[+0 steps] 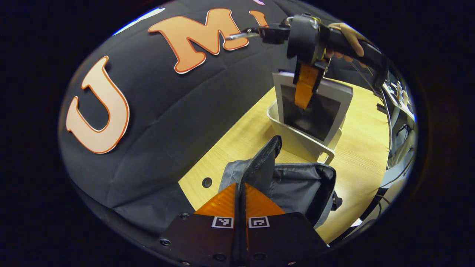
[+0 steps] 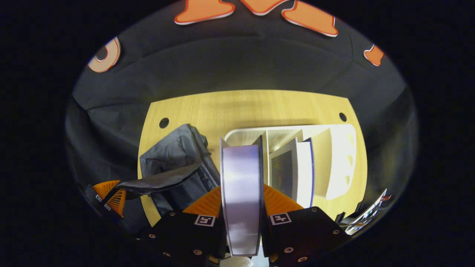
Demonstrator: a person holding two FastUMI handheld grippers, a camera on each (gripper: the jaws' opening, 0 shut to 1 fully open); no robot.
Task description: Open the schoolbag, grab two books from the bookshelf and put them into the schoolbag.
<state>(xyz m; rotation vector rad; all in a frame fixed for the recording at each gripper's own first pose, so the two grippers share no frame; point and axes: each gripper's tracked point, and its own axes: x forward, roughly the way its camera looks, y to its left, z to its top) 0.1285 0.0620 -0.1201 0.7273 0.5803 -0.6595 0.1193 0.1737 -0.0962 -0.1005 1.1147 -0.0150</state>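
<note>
Right gripper [image 2: 242, 207] clamps slab-edged book [image 2: 241, 193] (glossy pages).

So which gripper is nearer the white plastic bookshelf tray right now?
Right. The right gripper hangs directly over the white plastic bookshelf tray, clamping a grey-covered book. The left gripper is farther off, pinching the grey fabric schoolbag's flap.

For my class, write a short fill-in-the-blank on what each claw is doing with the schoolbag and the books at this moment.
1. The right claw is shut on a ____.
2. The left claw pinches the schoolbag's ____ to hold it open.
3. The held book hangs above the white ____.
4. Another book stands in the ____.

Missing words: book; flap; bookshelf; bookshelf
</note>
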